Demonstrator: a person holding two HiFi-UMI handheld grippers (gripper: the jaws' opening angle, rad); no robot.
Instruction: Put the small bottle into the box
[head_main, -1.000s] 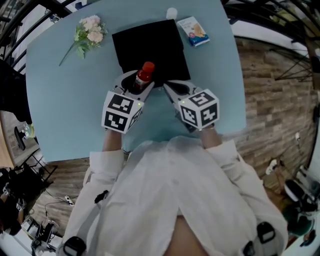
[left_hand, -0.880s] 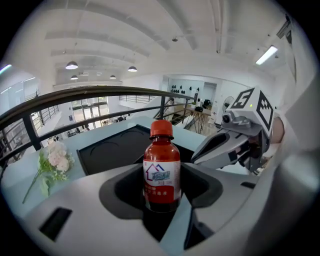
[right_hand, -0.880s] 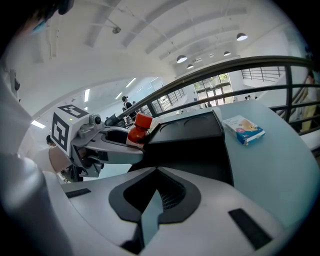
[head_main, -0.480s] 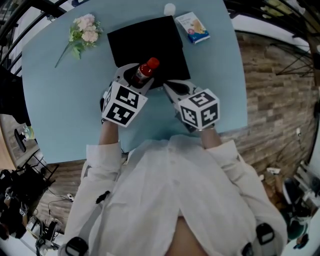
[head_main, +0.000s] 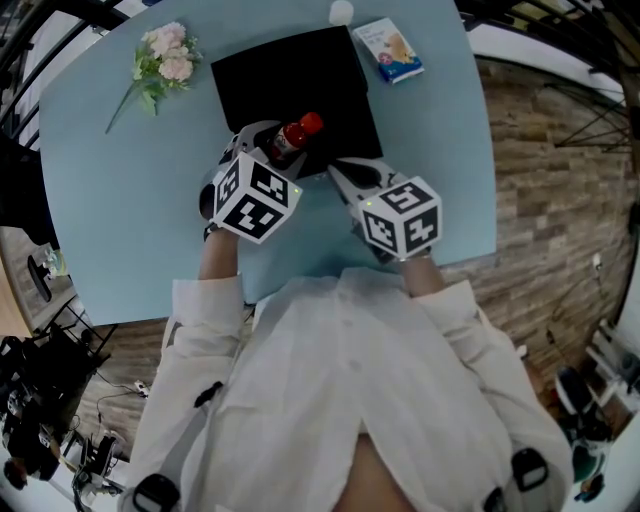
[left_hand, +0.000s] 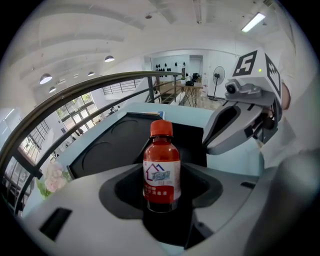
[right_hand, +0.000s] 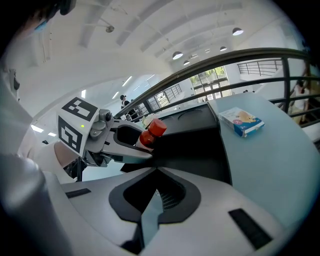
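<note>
Left gripper (head_main: 272, 148) is clamped on the small bottle (head_main: 293, 138), red cap tipped forward and to the right, right over the near edge of the black box (head_main: 290, 70) lying dead ahead, while the right gripper (head_main: 345, 172) sits pinched together, empty, just beside that edge.

Large open indoor hall, mezzanine level: black railing (right_hand: 240, 54), ceiling lamps (right_hand: 178, 55), tall windows (right_hand: 210, 77), plank floor (head_main: 545, 160).

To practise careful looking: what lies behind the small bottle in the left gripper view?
The black box, lying on the blue table. The small bottle, clamped in the left gripper, covers a strip of the box.
</note>
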